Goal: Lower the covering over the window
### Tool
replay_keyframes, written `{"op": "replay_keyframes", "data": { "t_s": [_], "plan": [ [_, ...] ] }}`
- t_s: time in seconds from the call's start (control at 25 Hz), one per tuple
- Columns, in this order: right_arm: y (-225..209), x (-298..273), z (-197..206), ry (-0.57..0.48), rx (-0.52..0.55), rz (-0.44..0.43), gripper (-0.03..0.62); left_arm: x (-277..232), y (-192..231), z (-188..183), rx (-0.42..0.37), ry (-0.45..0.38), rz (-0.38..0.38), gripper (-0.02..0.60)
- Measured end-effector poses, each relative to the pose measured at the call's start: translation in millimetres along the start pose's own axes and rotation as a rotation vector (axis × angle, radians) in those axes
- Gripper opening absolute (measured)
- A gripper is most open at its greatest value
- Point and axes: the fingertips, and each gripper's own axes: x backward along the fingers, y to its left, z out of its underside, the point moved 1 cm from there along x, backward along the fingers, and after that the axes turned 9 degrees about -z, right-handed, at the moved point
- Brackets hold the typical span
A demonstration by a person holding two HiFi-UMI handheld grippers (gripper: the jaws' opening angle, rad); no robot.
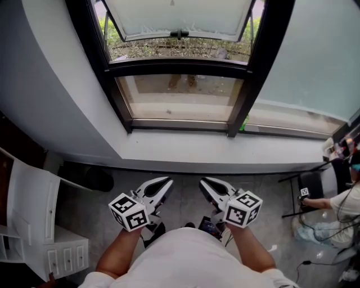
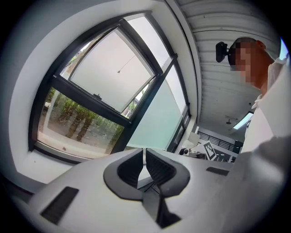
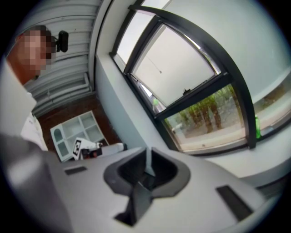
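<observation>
Both hands are low in front of the person, and neither has reached for anything. The left tongs (image 1: 167, 181) are pressed together with nothing between them, and the right tongs (image 1: 203, 181) are closed and empty too. Both sit well short of the window (image 1: 180, 67) and below the white sill (image 1: 225, 149).

Where is the covering? No blind is down over the middle pane. All that shows of it is a small pull (image 2: 119, 71) on a thin cord, hanging in front of the pale upper sash (image 1: 174, 17), high above both tongs. Next door on the right, a pale green blind (image 1: 304, 56) is drawn almost to the sill, which is probably how the middle one should finish.

The step in hand looks like the reach. It makes sense to raise one pair of tongs to that pull and open them only on arrival. They should close on the cord just above the toggle, so that it cannot slip through. From there a straight, steady pull downward, close to the glass, is better than a jerk.

There is one hazard: the upper sash looks tilted outward, and its dark handle (image 1: 179, 35) sits right under the cord. The tongs should pass in front of the handle and not snag it. The idle tongs should stay low and out of the way.
</observation>
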Motion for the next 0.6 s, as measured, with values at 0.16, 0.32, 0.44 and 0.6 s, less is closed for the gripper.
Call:
{"op": "replay_keyframes", "data": {
  "t_s": [0.16, 0.32, 0.44, 0.6],
  "plan": [
    [-6, -3, -7, 0.007, 0.011, -0.027, 0.077, -4, 2, -1, 0.003, -0.015, -0.034, 0.026],
    [-9, -13, -11, 0.012, 0.013, -0.048, 0.089, -5, 9, -3, 0.009, -0.016, -0.048, 0.026],
    [-13, -28, -12, 0.018, 0.01, -0.053, 0.091, -8, 23, -8, 0.006, -0.017, -0.052, 0.026],
    [-26, -57, -19, 0.013, 0.024, -0.037, 0.091, -18, 55, -22, 0.005, -0.021, -0.028, 0.026]
  ]
}}
